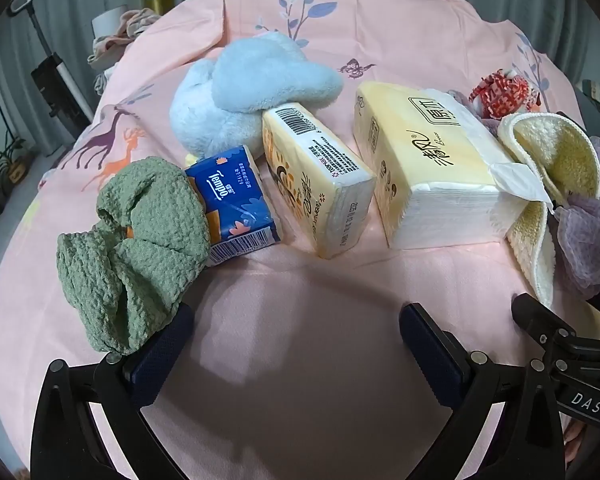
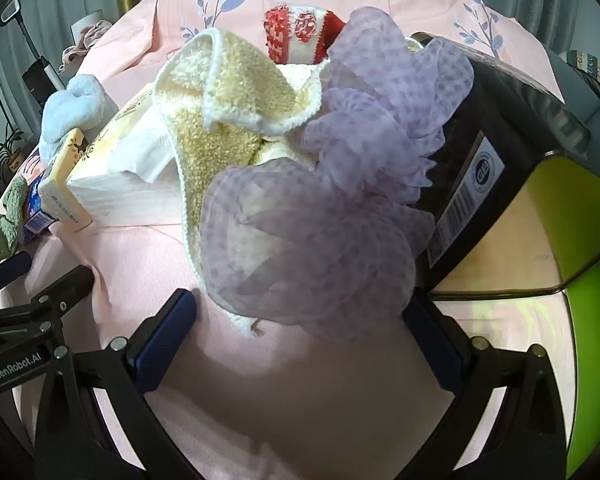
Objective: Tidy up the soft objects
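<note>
Pink printed bedsheet (image 1: 300, 300) carries the clutter. Both the left hand-held gripper (image 1: 296, 344) and right hand-held gripper (image 2: 300, 332) gape wide, empty. The lilac mesh cloth (image 2: 320, 208) drapes over the cream towel (image 2: 228, 120) just ahead; closing there could snag both, dragging loose tissues from the opened tissue pack (image 1: 432, 168).

Soft goods lay spread across a pink printed bedsheet (image 1: 300, 280).

On the sheet, patterned with deer, leaves and a butterfly, sat a green crinkled cloth (image 1: 132, 248), a blue Tempo tissue pack (image 1: 236, 204), a yellow tissue pack (image 1: 320, 184) and a larger opened tissue pack (image 1: 432, 168), side by side. A pale blue plush item (image 1: 252, 92) rested behind them. To the right lay a cream towel (image 2: 228, 120), a lilac mesh cloth (image 2: 320, 240) and a dark box (image 2: 500, 152).
</note>
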`<state>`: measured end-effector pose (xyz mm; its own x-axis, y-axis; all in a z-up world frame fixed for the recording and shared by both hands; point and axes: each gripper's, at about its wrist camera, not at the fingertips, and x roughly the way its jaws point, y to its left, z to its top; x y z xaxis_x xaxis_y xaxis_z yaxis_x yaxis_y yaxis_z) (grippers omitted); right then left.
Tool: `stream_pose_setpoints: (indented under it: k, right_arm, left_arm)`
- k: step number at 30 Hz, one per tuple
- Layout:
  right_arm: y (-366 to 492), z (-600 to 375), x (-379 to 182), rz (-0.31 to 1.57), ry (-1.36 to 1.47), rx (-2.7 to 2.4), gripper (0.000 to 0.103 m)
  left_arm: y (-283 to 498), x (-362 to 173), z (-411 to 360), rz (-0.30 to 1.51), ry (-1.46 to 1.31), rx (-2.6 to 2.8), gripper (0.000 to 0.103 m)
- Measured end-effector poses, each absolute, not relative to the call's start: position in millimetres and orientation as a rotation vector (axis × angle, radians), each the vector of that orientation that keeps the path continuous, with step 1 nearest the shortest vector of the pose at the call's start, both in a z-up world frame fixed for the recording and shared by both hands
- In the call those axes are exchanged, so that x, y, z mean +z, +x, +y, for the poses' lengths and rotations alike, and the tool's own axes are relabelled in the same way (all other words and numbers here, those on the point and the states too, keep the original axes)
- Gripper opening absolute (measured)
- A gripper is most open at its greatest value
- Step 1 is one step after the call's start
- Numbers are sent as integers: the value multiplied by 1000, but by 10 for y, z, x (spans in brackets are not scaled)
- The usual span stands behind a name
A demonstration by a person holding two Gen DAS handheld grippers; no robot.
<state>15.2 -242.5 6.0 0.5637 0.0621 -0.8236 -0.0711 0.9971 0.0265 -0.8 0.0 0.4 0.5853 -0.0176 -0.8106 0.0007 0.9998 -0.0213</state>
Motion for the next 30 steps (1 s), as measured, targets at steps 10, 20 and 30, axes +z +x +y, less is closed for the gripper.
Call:
stream_pose_setpoints:
  k: [10,20,30]
  right_arm:
    - [155,-2436,52,967,-12,78,102]
    - [155,-2453,55,965,-14,79,102]
    - [157,-2466,60,964,-13,80,102]
  left_arm:
    - [-2,0,4,946,-19,-11,103]
    - [-2,0,4,946,-19,-10,103]
    - [-4,0,0,946,-18,-10,103]
